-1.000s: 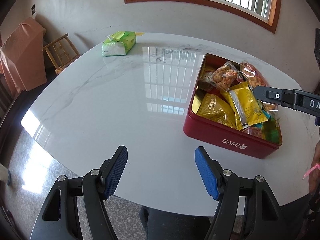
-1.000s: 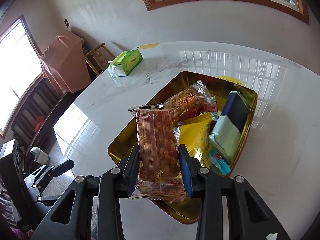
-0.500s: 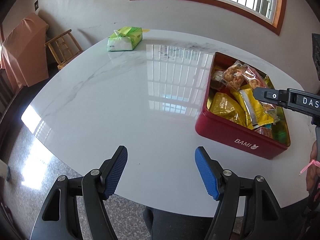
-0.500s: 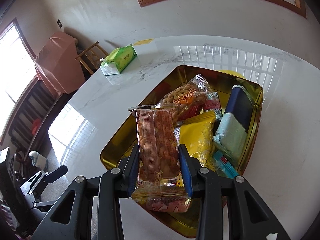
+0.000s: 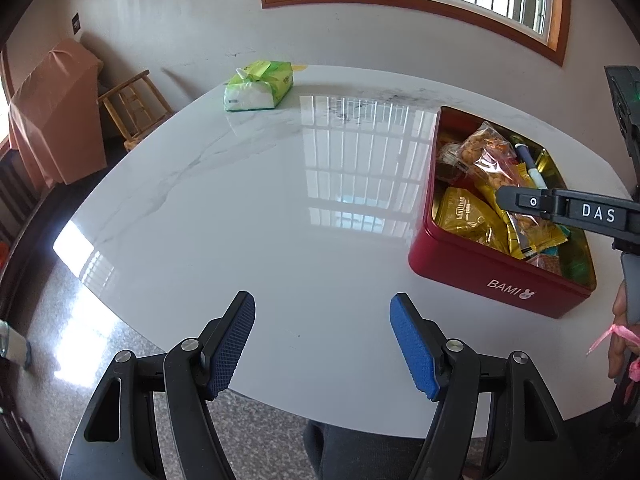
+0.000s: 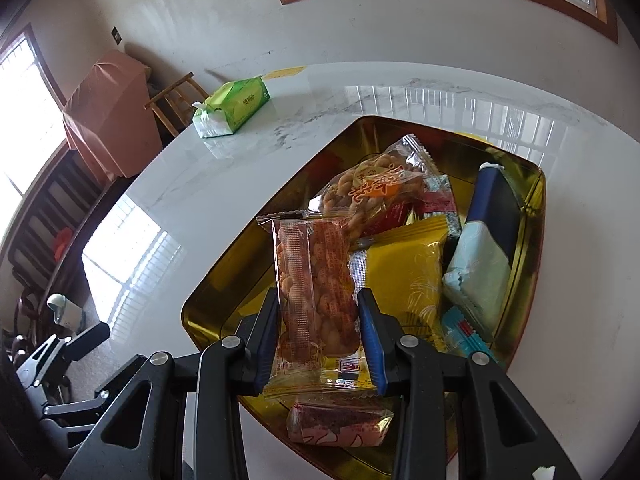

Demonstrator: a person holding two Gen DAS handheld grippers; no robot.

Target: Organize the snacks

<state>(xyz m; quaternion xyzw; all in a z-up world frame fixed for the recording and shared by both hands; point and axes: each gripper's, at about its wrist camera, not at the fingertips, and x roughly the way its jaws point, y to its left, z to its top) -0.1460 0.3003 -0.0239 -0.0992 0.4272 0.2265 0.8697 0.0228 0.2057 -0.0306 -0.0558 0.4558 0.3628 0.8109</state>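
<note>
- Right gripper [image 6: 318,334] is seen clamped on a clear packet of fried twists [image 6: 316,280]; its blue pads are pressed against the packet's two long sides.
- Packet's long axis is held running away from the tongs, along the fingers, with the sealed top edge at the far end and the bottom seal hanging near the hinge.
- Directly below and beyond the packet, the red tin [image 5: 472,264] is found, its gold inside already filled with a yellow pouch [image 6: 404,276], a second twist packet [image 6: 372,188] and a blue-and-white pack [image 6: 480,248].
- Release is judged to turn on this: the packet is over the tin's near left corner, where bare gold floor is visible.
- Right hand is angled steeply downward over the tin.
- Left gripper [image 5: 322,344] is held half open and empty over bare table [image 5: 240,208], well apart from the tin, which lies to its right.
</note>
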